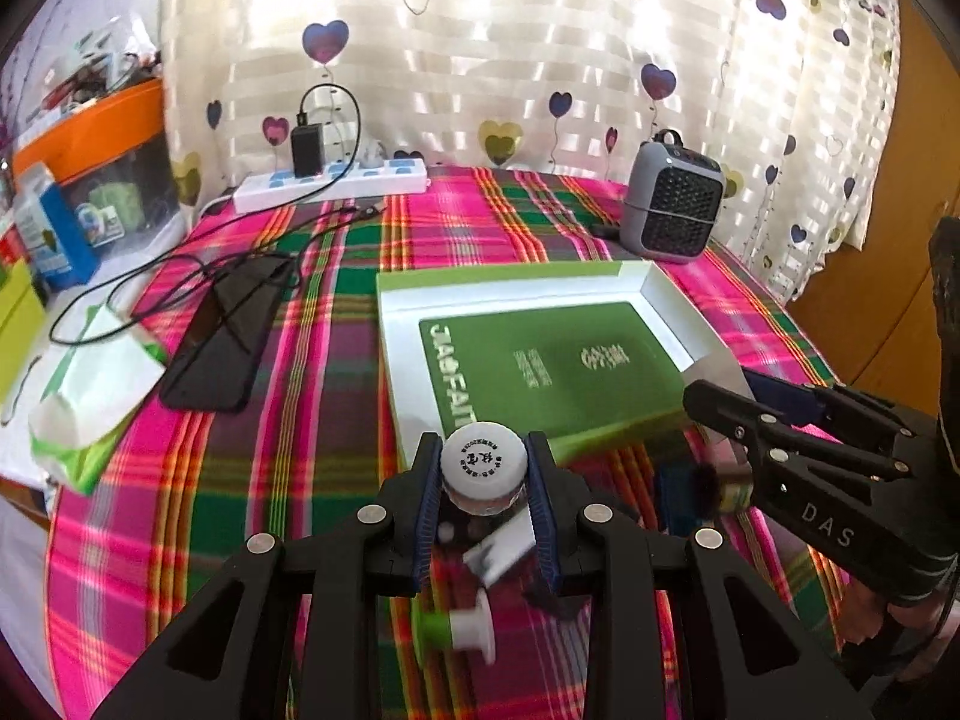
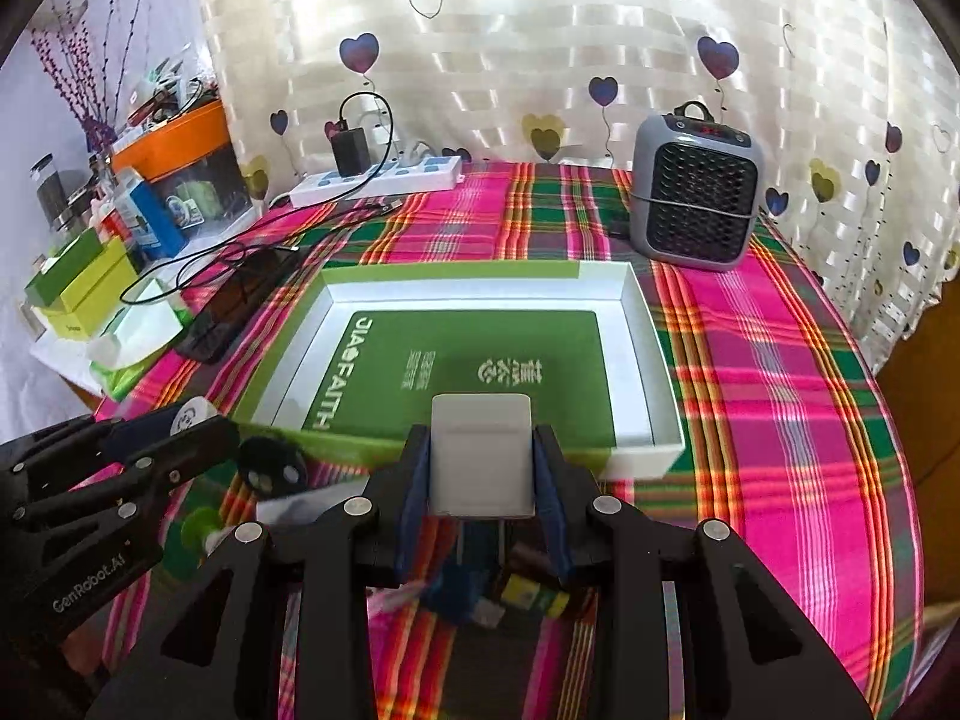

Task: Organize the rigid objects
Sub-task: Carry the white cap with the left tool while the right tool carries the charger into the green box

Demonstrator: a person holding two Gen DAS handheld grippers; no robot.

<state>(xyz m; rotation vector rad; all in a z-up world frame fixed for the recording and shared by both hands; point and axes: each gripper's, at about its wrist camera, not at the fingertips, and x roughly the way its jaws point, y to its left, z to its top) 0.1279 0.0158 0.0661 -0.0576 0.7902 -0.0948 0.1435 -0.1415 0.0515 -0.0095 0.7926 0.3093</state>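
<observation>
My left gripper [image 1: 483, 445] is shut on a small clear bottle with a white printed cap [image 1: 483, 461], held just above the plaid tablecloth. My right gripper [image 2: 482, 438] is shut on a pale grey-white rectangular box [image 2: 482, 453]. Both hang at the near edge of an open tray box [image 2: 642, 324] with white walls and a green printed floor. The right gripper [image 1: 729, 390] shows from the side in the left wrist view. In the right wrist view the left gripper [image 2: 198, 427] shows with the bottle cap [image 2: 191, 417].
Beneath the grippers lie a green-and-white spool [image 1: 456, 630], a black round object [image 2: 273, 468] and small colourful pieces [image 2: 528, 594]. A grey heater [image 2: 699, 192] stands back right. A power strip [image 1: 330, 180], a black phone [image 1: 222, 336], cables and a tissue pack [image 1: 90, 384] sit left.
</observation>
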